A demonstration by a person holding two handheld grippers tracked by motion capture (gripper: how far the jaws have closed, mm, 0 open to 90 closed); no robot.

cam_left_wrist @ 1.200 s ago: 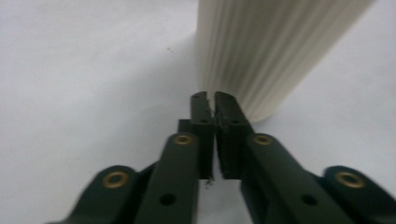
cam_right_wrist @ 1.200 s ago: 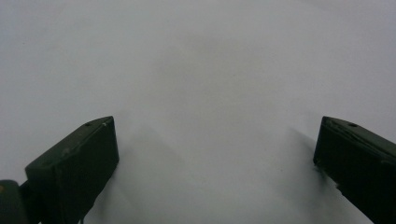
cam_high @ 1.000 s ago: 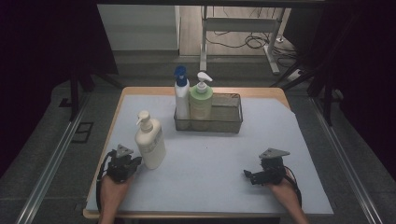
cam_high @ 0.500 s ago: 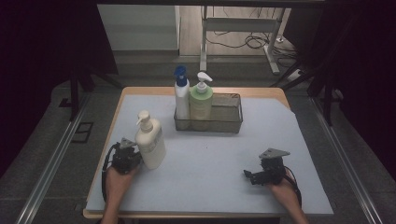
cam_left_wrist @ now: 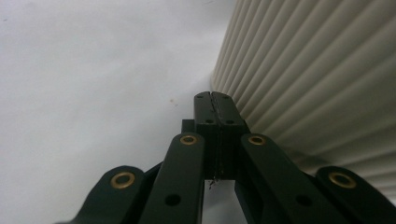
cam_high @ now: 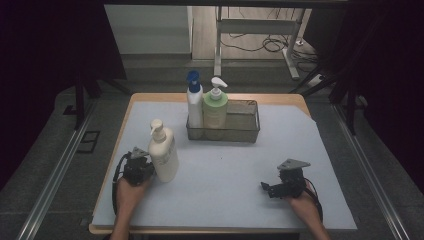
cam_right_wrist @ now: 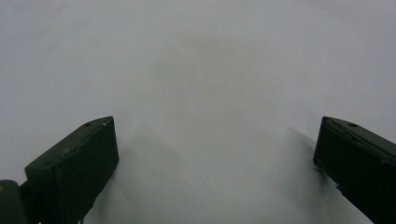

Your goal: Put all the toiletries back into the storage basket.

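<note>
Since the earlier high view the left claw has come in from the worktop's left edge toward the cream pump bottle and now sits just beside its base, while the right claw has kept its place near the front right of the worktop. The cream pump bottle itself stands upright where it stood before, on the left half of the pale sheet, well apart from the wire basket.

In the left gripper view the left claw has its two black jaws pressed flat together with nothing between them, and the tips lie right beside the ribbed wall of the cream pump bottle; whether they touch it cannot be told.

In the right gripper view the right claw stands wide, its jaws far apart over the bare pale surface, holding nothing.

The wire basket sits toward the back middle of the worktop and holds two upright bottles side by side: a white one with a blue pump on its left and a green one with a white pump next to it.
</note>
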